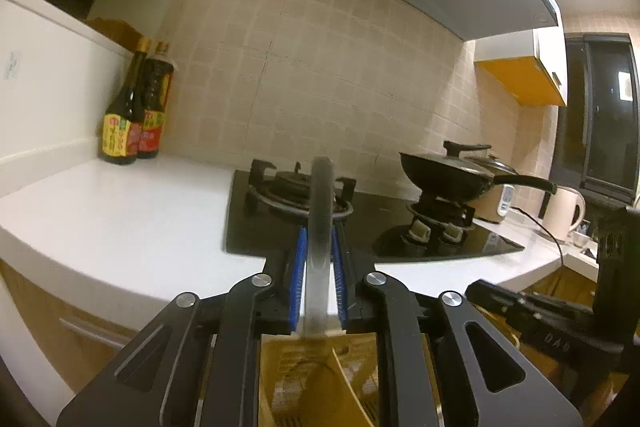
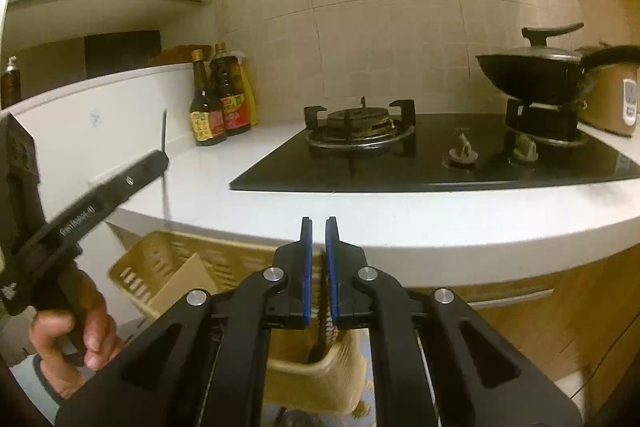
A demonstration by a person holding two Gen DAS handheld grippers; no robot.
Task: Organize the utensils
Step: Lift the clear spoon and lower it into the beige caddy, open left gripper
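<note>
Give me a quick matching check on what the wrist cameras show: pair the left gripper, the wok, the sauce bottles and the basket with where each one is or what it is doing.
Things:
1. left gripper
2. wok
3. sauce bottles
4. basket

Places or states:
A. in the worktop's back left corner
B. below the worktop's front edge
C. shut on a long utensil handle
D. on the right-hand burner

Pairs: 1-C, 2-D, 3-A, 4-B
</note>
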